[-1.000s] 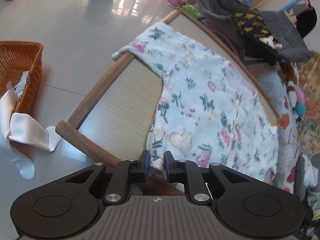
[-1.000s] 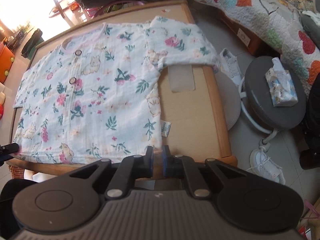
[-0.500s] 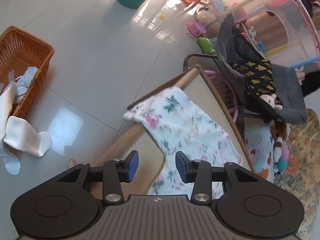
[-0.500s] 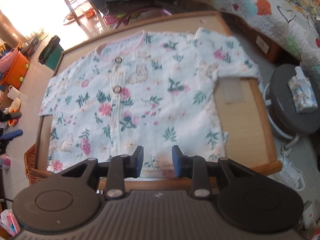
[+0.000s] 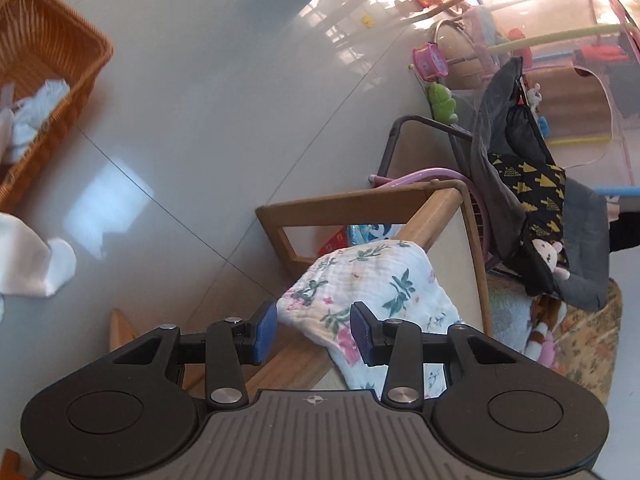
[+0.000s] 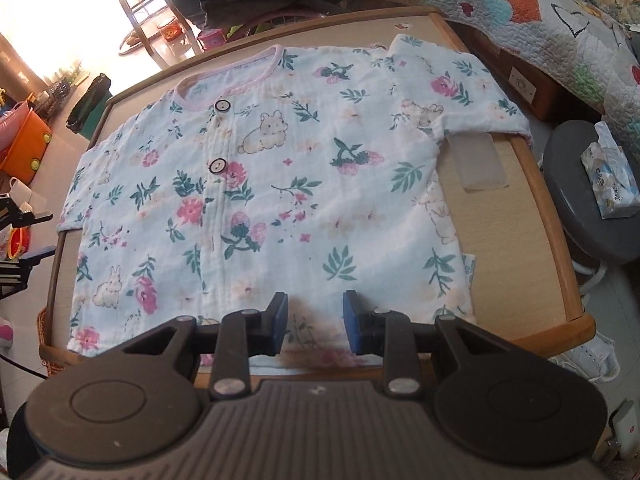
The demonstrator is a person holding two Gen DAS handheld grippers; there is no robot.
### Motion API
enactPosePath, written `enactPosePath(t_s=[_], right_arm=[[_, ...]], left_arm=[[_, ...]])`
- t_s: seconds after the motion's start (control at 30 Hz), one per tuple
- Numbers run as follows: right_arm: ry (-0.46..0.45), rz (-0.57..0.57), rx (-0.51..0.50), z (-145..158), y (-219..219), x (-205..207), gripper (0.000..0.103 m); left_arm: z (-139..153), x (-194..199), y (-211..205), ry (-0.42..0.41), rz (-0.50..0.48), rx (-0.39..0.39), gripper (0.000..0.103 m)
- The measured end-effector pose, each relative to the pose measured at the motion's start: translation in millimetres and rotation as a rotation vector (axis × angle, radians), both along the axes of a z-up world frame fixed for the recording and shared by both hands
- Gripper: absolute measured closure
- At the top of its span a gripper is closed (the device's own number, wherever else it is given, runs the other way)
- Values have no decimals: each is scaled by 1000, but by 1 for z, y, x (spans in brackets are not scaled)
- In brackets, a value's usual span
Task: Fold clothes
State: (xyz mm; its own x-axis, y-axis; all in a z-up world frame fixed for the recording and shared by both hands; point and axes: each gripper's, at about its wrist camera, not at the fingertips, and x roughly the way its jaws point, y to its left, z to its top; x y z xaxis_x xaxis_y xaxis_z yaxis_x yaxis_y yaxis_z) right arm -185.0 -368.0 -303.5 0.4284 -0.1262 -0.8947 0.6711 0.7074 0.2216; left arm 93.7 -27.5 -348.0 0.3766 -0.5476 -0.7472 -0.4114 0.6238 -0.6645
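A floral baby shirt (image 6: pixel 280 184) with a pink neckband and two buttons lies flat, front up, on a low wooden table (image 6: pixel 516 232). My right gripper (image 6: pixel 314 314) stands open just above the shirt's near hem, slightly right of the button line, with nothing pinched. In the left wrist view one sleeve (image 5: pixel 372 280) drapes over the table's rim (image 5: pixel 436 216). My left gripper (image 5: pixel 312 320) is open over that sleeve's cuff. The cloth lies between the blue pads without being pressed.
On the floor stand a wicker basket (image 5: pixel 52 64) holding white cloths and a loose white cloth (image 5: pixel 32 264). A grey baby bouncer (image 5: pixel 540 184) is beyond the table. A round stool (image 6: pixel 572 208) with a tissue pack (image 6: pixel 612 176), shoes (image 6: pixel 592 360) and a quilted bed (image 6: pixel 560 12) are to the right.
Both grippers were shut at the near hem and now stand open. The left one swung away to the sleeve at the table's edge. The right one shifted left along the hem.
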Motion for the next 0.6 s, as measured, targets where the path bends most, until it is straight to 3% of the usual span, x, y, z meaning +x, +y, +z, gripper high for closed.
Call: enactPosePath(t_s=[0.47, 0.6], right_arm=[[-18, -32, 13, -1, -2, -1, 73], [-16, -32, 8, -1, -1, 0, 73]], left_arm=[[-61, 0, -12, 146, 171, -203, 66], [-62, -3, -19, 140, 195, -227, 80]])
